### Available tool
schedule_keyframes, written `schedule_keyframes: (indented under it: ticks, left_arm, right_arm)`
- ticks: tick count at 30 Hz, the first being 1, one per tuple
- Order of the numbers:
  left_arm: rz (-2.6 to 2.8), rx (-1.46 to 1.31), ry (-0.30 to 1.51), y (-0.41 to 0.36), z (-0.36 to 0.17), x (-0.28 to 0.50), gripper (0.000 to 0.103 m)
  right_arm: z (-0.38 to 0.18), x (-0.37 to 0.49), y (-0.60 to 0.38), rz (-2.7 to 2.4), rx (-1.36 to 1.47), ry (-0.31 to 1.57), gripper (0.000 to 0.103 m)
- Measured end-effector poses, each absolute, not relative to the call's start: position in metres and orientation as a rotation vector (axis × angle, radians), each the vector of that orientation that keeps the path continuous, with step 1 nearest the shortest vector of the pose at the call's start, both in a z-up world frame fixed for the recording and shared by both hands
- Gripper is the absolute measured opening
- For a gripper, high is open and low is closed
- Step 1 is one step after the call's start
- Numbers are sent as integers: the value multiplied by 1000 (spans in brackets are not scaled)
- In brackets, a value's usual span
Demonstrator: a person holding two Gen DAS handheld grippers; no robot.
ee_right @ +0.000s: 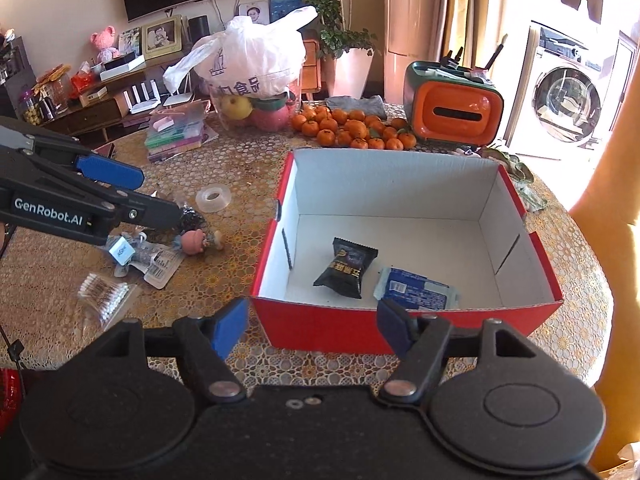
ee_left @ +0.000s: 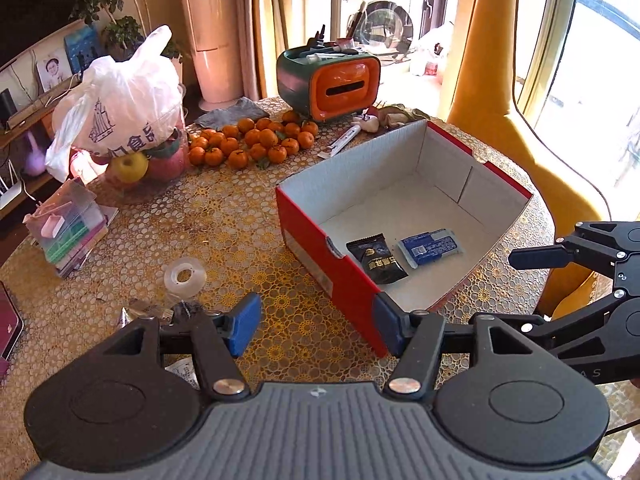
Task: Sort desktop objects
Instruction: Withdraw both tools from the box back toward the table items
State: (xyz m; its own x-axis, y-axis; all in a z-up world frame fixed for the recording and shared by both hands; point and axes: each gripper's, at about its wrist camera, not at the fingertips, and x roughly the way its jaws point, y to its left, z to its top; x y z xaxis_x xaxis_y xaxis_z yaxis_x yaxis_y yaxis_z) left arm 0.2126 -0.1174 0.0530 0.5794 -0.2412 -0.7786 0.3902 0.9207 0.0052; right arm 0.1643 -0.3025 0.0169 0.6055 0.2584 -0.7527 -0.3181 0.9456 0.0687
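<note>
A red cardboard box (ee_right: 404, 326) with white inside walls stands on the patterned table. Inside it lie a black snack packet (ee_right: 346, 272) and a blue packet (ee_right: 416, 292), both also seen in the left wrist view as black snack packet (ee_left: 376, 260) and blue packet (ee_left: 430, 247). Left of the box lie a clear tape roll (ee_right: 213, 198), a pink figurine (ee_right: 196, 240), a cotton swab pack (ee_right: 104, 296) and flat plastic packets (ee_right: 154, 266). My left gripper (ee_right: 160, 196) hovers open over this clutter, holding nothing. My right gripper (ee_right: 312, 328) is open and empty at the box's near wall.
Several mandarins (ee_right: 352, 130) and an orange-green tissue box (ee_right: 454, 110) sit behind the box. A white plastic bag over fruit (ee_right: 248, 68) and stacked plastic cases (ee_right: 176, 132) stand at the back left. A yellow chair (ee_left: 500, 92) is beyond the table's right edge.
</note>
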Motion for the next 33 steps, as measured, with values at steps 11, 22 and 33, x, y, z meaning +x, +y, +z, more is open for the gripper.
schedule_keyframes:
  ticks: [11, 22, 33]
  left_arm:
    - [-294, 143, 851, -50, 60, 186, 76]
    - [-223, 94, 809, 7, 49, 164, 103]
    - [-180, 129, 829, 43, 13, 147, 103]
  right_arm:
    - [20, 143, -260, 403, -104, 833, 88]
    - [16, 133, -217, 451, -159, 788, 92]
    - [4, 138, -184, 471, -158, 737, 94]
